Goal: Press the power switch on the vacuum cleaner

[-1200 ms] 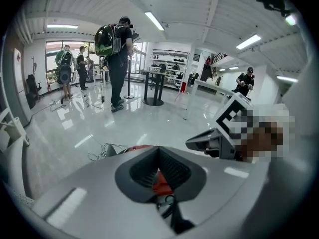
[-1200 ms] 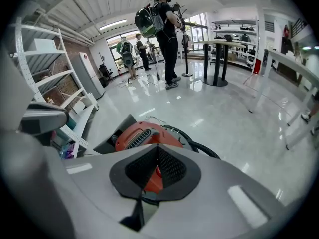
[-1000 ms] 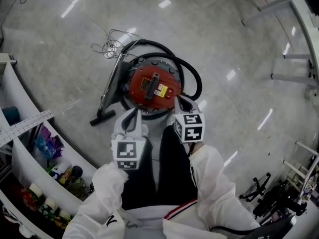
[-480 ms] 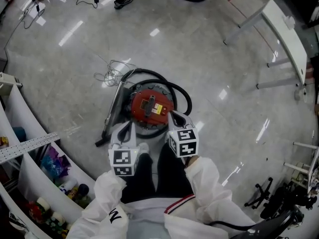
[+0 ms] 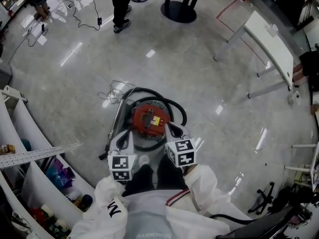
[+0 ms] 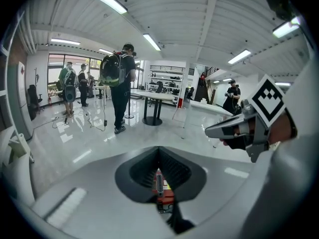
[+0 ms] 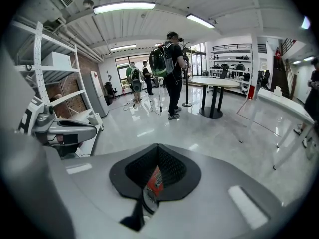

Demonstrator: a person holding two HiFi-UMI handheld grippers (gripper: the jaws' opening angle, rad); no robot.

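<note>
Vacuum cleaner [image 5: 149,120] stands on the grey polished floor [image 5: 209,78], right in front of the person's feet. It has a red round top. A black hose [image 5: 175,106] is looped round its far side, and a metal wand [image 5: 113,128] lies along its left with the nozzle on the floor. I cannot pick out the power switch from here.

Left gripper [image 6: 159,149]: jaws closed tip to tip with nothing between them. The red top shows only through the gap below the tips. It is held above the near left edge of the vacuum, and I can see no contact.

Right gripper [image 7: 157,146]: the same, jaws brought together and empty. It is held over the near right edge and is level with the left one.

White shelving [image 5: 30,178] with small goods curves along the person's left. White table [image 5: 269,39] is well off to the right. Person with a backpack [image 7: 172,63] stands farther down the room beside a round table [image 7: 217,82], and others are behind.
</note>
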